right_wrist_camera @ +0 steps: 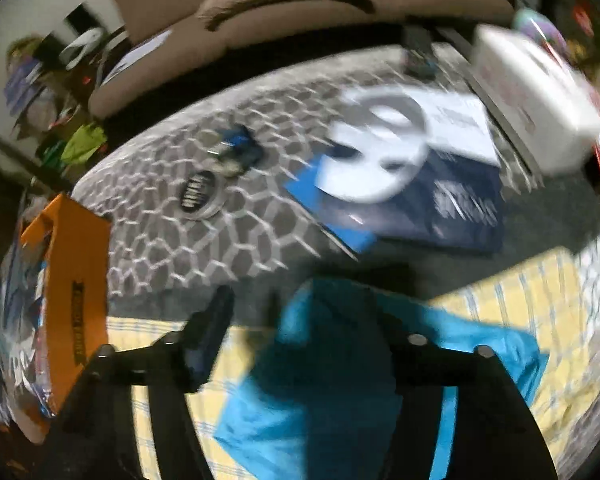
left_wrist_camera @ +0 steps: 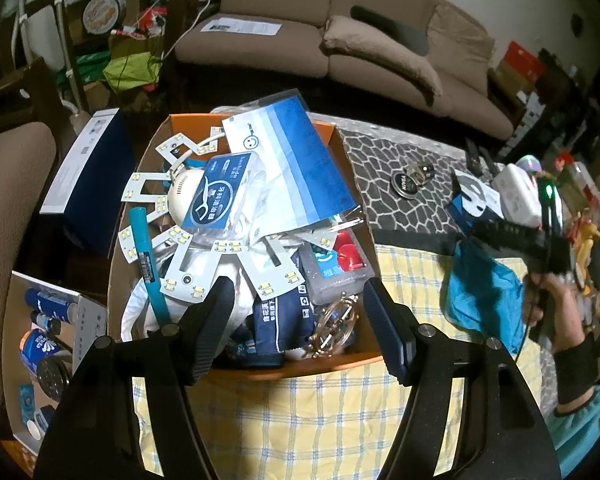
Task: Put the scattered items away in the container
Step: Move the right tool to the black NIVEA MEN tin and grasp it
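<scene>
An orange cardboard box [left_wrist_camera: 342, 138] sits on the table, full of items: a white LED light panel [left_wrist_camera: 180, 200], a blue striped packet [left_wrist_camera: 300, 160], a teal pen [left_wrist_camera: 146, 256], a brass ship's wheel [left_wrist_camera: 336, 330]. My left gripper [left_wrist_camera: 300, 328] is open and empty over the box's near edge. My right gripper [left_wrist_camera: 500, 236] hangs to the right, above the table, with a blue cloth [left_wrist_camera: 484, 300] under it. In the blurred right wrist view the cloth [right_wrist_camera: 340, 360] drapes over the right finger, and the box [right_wrist_camera: 80, 280] is at the left. I cannot tell whether the jaws grip the cloth.
A round Nivea tin [left_wrist_camera: 404, 184] [right_wrist_camera: 198, 196], a small dark object [left_wrist_camera: 420, 170] and a dark blue box with a white mask picture [right_wrist_camera: 400, 184] lie on the grey patterned mat [left_wrist_camera: 400, 208]. A white case [left_wrist_camera: 516, 192] stands at the far right. A yellow checked cloth [left_wrist_camera: 300, 420] covers the near table.
</scene>
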### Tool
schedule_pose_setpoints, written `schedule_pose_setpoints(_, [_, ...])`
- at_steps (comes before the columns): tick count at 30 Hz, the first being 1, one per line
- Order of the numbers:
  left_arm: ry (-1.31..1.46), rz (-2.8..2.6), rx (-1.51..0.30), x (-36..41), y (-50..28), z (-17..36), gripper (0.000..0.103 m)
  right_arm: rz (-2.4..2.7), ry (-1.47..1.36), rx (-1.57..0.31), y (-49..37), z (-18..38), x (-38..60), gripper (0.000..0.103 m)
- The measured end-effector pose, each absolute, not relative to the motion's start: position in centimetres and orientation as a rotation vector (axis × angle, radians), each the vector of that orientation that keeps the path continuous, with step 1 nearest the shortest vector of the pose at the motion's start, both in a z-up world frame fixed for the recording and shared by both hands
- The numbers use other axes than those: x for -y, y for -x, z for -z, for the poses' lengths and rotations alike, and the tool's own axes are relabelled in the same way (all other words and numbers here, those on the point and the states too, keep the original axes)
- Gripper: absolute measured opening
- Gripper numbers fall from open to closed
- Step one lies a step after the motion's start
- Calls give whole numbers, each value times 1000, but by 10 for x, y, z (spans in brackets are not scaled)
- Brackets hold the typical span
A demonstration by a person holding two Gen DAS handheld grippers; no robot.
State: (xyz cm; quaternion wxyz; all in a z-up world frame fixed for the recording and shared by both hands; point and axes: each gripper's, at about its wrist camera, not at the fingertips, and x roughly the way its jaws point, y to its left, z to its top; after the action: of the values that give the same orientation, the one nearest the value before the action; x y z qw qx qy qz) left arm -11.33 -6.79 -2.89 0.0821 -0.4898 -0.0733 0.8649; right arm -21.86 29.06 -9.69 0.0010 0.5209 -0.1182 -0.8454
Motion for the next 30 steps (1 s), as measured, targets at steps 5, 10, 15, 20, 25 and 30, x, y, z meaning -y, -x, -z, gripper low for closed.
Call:
schedule_pose_setpoints(5, [1490,-2580,203,65,117,36,64,2635,-1608,345,274,115,-248,99])
schedule_pose_setpoints(10, [1500,-2585,183,67,119,39,64,2691,-1747,225,339,161,-212,99])
schedule_pose_setpoints(15, [1514,-2575,200,70,124,42,64,2793,-1749,155,352,180,-206,85])
schedule_pose_setpoints(20, [1508,-2571,220,70,127,42,64,2764,-1660,105,319,160,-208,60])
schedule_pose_setpoints(25, [1495,-2578,186,64,120,40,64,2770,-1501,182,243,108,-248,60])
schedule_pose_setpoints(30, [1443,-2449,291,42,105,27,65,2804,-1494,143,131,76,-299,60])
